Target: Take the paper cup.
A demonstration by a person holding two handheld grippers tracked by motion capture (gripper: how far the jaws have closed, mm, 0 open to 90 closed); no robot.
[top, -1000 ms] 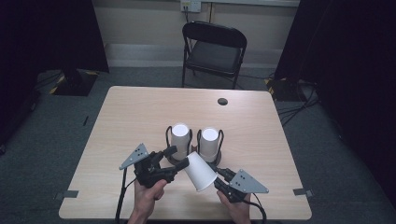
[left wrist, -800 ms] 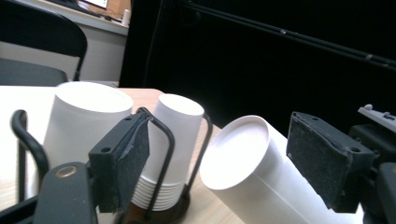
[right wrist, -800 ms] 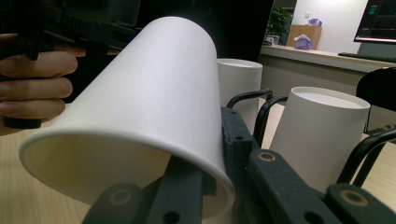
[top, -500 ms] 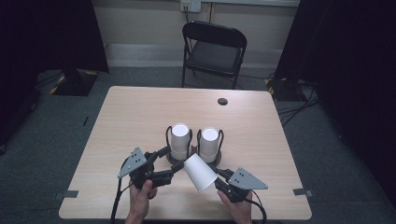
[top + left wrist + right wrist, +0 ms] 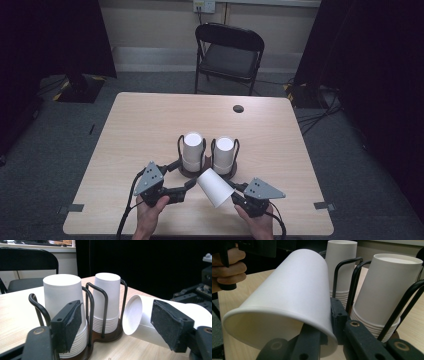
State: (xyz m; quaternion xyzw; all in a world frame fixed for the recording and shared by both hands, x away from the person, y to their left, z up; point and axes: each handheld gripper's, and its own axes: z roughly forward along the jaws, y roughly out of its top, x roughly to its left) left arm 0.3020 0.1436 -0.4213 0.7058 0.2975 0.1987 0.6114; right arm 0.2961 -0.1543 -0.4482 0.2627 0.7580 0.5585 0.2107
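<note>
Right gripper [image 5: 235, 192] pinches the cup's [image 5: 215, 186] rim (holder [image 5: 207, 172] close beside).

White paper cup [image 5: 294, 297] on its side, rim pinched in hand-held gripper [image 5: 325, 336], beside stacked cups [image 5: 384, 290] in wire holder [image 5: 352, 282].

Plain white is seen on the paper cups [image 5: 215, 187], black on the wire rack [image 5: 208, 152], pale woodgrain on the counter [image 5: 145, 125].
</note>
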